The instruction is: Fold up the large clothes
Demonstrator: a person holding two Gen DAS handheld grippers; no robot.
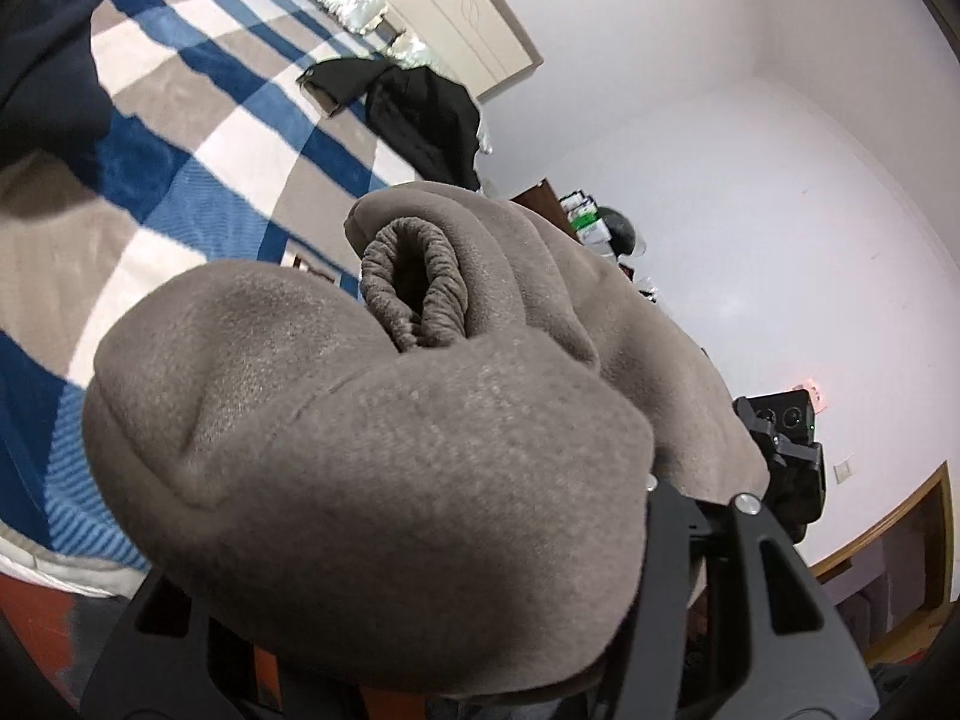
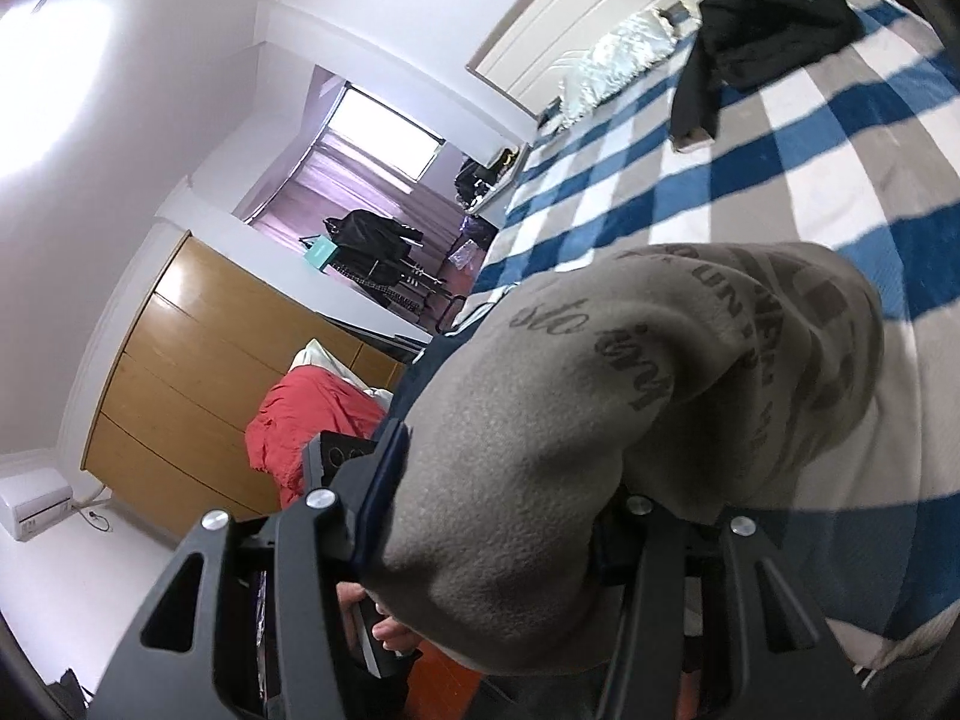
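Observation:
A taupe fleece sweatshirt (image 1: 372,420) fills the left wrist view, bunched up, with a ribbed cuff (image 1: 414,288) showing on top. My left gripper (image 1: 420,540) is shut on it; the cloth hides the fingertips. In the right wrist view the same sweatshirt (image 2: 600,408), with dark printed lettering, hangs over my right gripper (image 2: 492,516), which is shut on it. Both hold it above the bed with the blue, white and beige checked blanket (image 1: 180,138), also seen in the right wrist view (image 2: 780,150).
A black garment (image 1: 420,114) lies near the headboard (image 1: 468,6); it also shows in the right wrist view (image 2: 756,42). A wooden wardrobe (image 2: 198,372), a red quilt (image 2: 312,426) and a clothes rack (image 2: 372,240) stand beside the bed. A dark garment (image 1: 48,60) lies at the left.

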